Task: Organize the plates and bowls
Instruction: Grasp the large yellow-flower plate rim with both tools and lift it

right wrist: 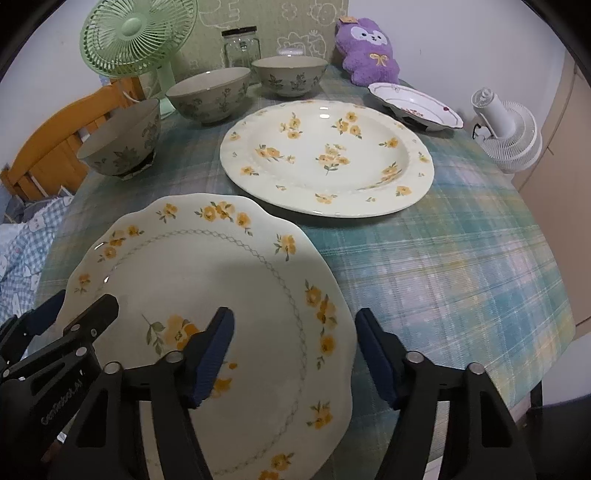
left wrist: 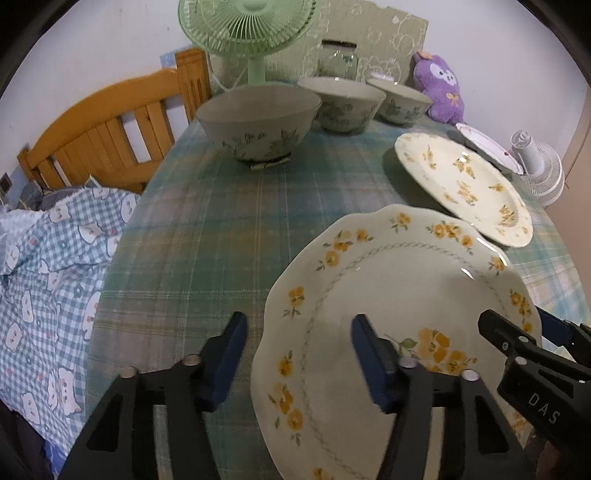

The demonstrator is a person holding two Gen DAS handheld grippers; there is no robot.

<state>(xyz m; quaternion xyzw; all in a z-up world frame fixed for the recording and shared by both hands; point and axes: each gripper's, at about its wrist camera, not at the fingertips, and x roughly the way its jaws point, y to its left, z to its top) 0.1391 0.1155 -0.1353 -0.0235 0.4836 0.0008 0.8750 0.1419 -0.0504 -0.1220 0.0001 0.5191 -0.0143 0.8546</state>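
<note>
A scalloped plate with yellow flowers (left wrist: 399, 295) (right wrist: 221, 280) lies at the table's near edge. My left gripper (left wrist: 299, 354) is open and straddles its left rim. My right gripper (right wrist: 295, 350) is open and straddles its right rim. Each gripper shows in the other's view: the right one (left wrist: 517, 354), the left one (right wrist: 74, 317). A larger round flowered plate (left wrist: 461, 184) (right wrist: 325, 158) lies behind it. A small white plate with red trim (left wrist: 487, 146) (right wrist: 417, 105) lies further back. Three grey-green bowls (left wrist: 258, 122) (left wrist: 343, 103) (left wrist: 400, 99) (right wrist: 122, 144) (right wrist: 210, 94) (right wrist: 290, 75) stand in a row at the back.
The table (left wrist: 207, 229) (right wrist: 461, 258) has a green plaid cloth. A green fan (left wrist: 243, 29) (right wrist: 136, 40), a glass jar (right wrist: 242, 46), a purple plush toy (left wrist: 439, 86) (right wrist: 369, 51) and a white fan (left wrist: 539, 170) (right wrist: 506, 133) stand around the back. A wooden bed with checked bedding (left wrist: 48, 266) lies left.
</note>
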